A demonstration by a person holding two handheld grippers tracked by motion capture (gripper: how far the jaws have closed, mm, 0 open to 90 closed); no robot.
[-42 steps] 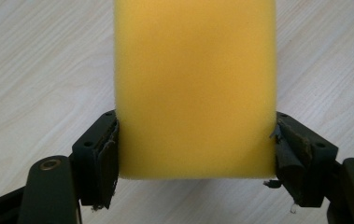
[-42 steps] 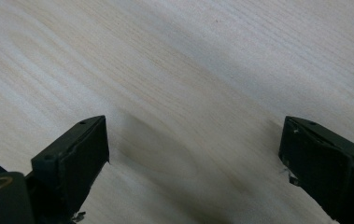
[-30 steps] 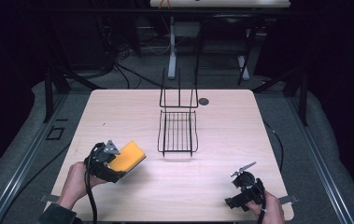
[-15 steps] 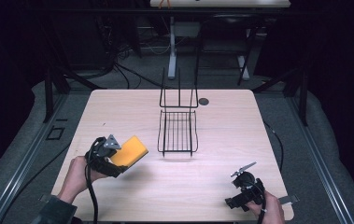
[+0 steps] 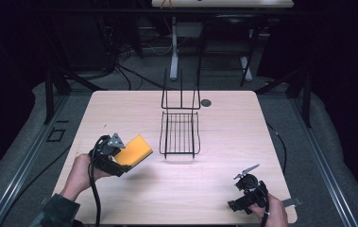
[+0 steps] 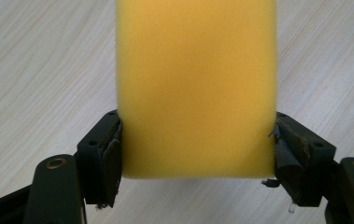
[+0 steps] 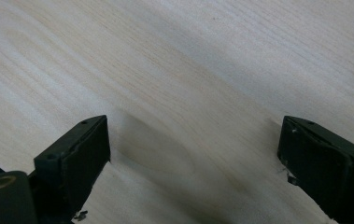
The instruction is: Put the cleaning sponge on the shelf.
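Fingers of left gripper [image 6: 198, 154] clamp unlabelled yellow sponge [image 6: 196, 88]; right gripper [image 7: 193, 163] gapes empty

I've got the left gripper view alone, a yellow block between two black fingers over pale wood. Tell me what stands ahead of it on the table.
Observer: A black wire rack stands past the yellow foam sponge, to its right in the high view and apart from it.
Operator: Report the other gripper.
Observer: The right gripper sits near the pale wooden table's front right corner, fingers wide apart over bare wood.
Operator: Say whether my sponge lies flat.
Observer: No, the left gripper holds it tilted, far end raised toward the rack.
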